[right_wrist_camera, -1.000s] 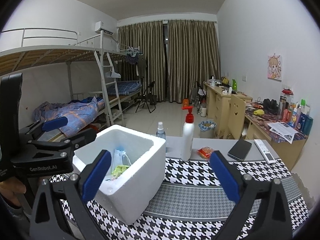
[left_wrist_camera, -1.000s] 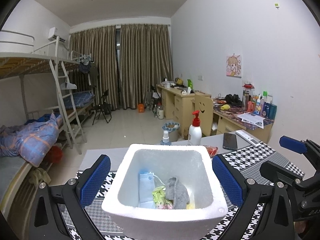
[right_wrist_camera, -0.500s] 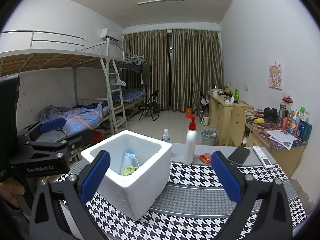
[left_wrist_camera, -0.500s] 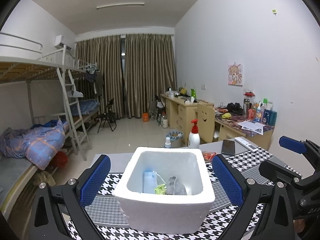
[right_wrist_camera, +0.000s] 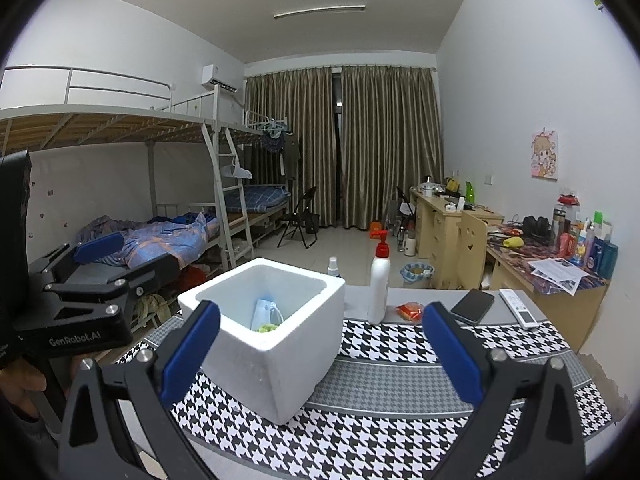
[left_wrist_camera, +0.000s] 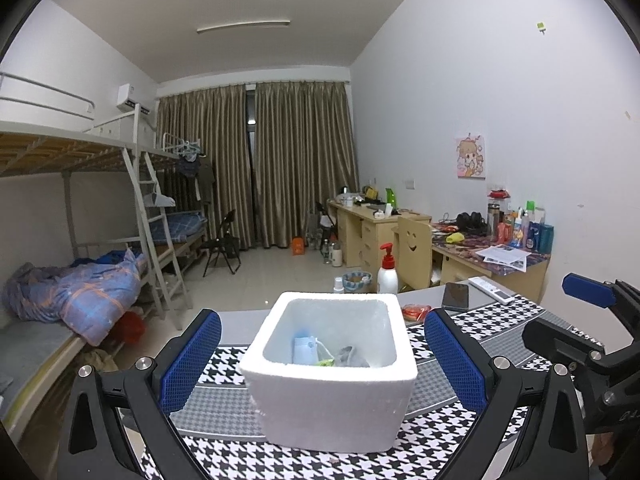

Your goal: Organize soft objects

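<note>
Both grippers have drawn back from the foam box [left_wrist_camera: 328,372], left gripper [left_wrist_camera: 322,354] and right gripper [right_wrist_camera: 320,354] gaping wide and empty, since the soft items [left_wrist_camera: 344,358] already lie inside it mid-table.

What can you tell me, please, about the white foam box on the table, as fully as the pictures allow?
The white foam box looks like thick-walled expanded polystyrene, squarish with rounded corners, lidless and upright. It stands on the houndstooth table mat, apart from the pump bottle behind it. Inside lie a pale blue packet, something yellow-green and a grey cloth. Neither hand-held gripper touches it; both are open and empty.
</note>
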`<state>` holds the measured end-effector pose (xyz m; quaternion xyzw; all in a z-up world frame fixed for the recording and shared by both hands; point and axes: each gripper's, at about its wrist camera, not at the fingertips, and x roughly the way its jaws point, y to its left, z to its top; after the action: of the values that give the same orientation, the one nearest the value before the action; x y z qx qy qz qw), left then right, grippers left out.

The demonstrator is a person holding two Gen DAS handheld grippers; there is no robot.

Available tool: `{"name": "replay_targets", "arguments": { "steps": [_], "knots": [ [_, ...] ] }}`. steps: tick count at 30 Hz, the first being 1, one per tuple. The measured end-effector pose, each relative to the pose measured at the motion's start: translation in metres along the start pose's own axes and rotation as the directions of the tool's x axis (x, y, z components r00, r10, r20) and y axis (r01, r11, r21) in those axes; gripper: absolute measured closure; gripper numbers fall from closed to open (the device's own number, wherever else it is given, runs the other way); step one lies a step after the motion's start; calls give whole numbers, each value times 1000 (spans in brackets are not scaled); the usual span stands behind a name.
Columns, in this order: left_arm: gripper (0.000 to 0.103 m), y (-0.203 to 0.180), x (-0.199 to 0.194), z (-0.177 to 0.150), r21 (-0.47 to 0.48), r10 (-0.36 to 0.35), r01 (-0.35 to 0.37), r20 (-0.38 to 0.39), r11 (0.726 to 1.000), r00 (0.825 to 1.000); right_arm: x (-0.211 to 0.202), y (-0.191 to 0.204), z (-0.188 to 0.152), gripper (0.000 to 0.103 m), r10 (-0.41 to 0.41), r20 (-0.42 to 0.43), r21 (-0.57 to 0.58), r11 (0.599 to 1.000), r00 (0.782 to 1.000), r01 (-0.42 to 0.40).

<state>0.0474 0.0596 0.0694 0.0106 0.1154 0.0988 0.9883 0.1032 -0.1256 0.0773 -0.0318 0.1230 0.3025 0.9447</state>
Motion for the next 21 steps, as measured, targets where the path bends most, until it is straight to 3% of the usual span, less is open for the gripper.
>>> {"name": "replay_targets", "arguments": {
  "steps": [21],
  "knots": [
    [1,1,-55,-22,1,65,-65,55,998,996,-42,24,-22,1,14,57,-37,999,998,-12]
  ]
}}
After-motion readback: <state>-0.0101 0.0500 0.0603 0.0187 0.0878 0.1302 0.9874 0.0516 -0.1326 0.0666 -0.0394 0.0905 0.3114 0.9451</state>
